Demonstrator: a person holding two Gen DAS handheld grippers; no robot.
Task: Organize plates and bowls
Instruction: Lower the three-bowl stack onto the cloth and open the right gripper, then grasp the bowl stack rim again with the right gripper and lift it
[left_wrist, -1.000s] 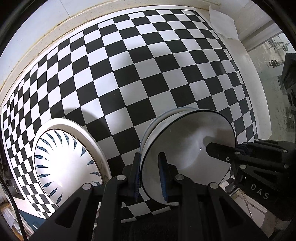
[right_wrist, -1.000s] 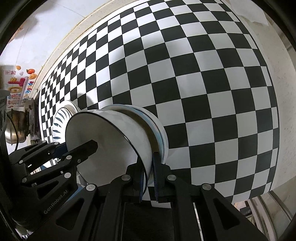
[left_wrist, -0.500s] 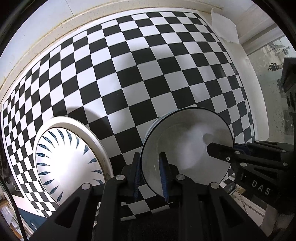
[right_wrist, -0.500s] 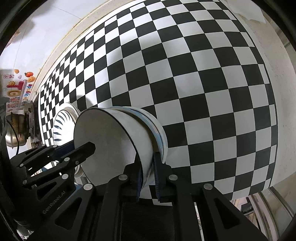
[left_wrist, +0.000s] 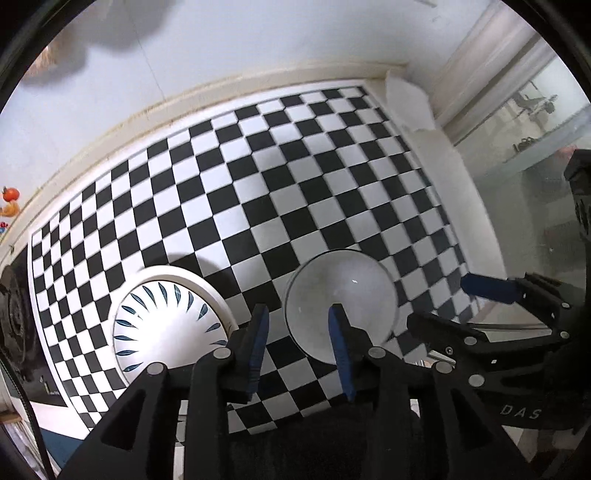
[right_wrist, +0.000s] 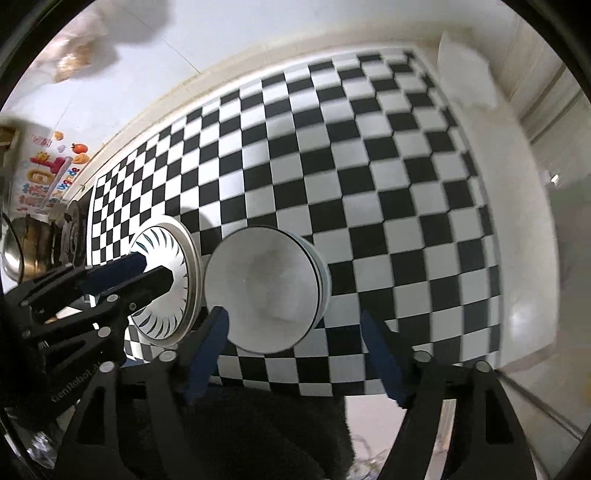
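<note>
Blue pads line the fingers of both grippers, and neither pair is pressed on anything. The left gripper (left_wrist: 297, 341) is seen with a narrow gap between its fingers, which have just been opening; the near-left rim of the white bowl (left_wrist: 341, 304) appears between them in the picture, but the pads stand clear of it. The right gripper (right_wrist: 295, 350) is spread wide, its jaws also having just been opening, and the bowl (right_wrist: 264, 291) lies between and beyond its fingers, untouched. The bowl is set upright on the black-and-white checkered mat (left_wrist: 258, 192), nested in at least one other bowl whose blue-lined rim is glimpsed at its right side in the right wrist view. Just to its left, close but apart, the white plate (left_wrist: 170, 328) with dark blue leaf marks is placed on the same mat.

The plate's near edge is covered by the left gripper's frame, and in the right wrist view part of the plate (right_wrist: 166, 291) is hidden behind the left gripper's fingers. How many bowls are stacked cannot be told. Both pictures are blurred, and the metal things at the far left edge cannot be identified.

"DAS" is read on the right gripper's body in the left wrist view, and "GenRobot.AI" on the left gripper's body in the right wrist view. Colourful stickers (right_wrist: 48, 173) on the wall carry writing too blurred to read.
</note>
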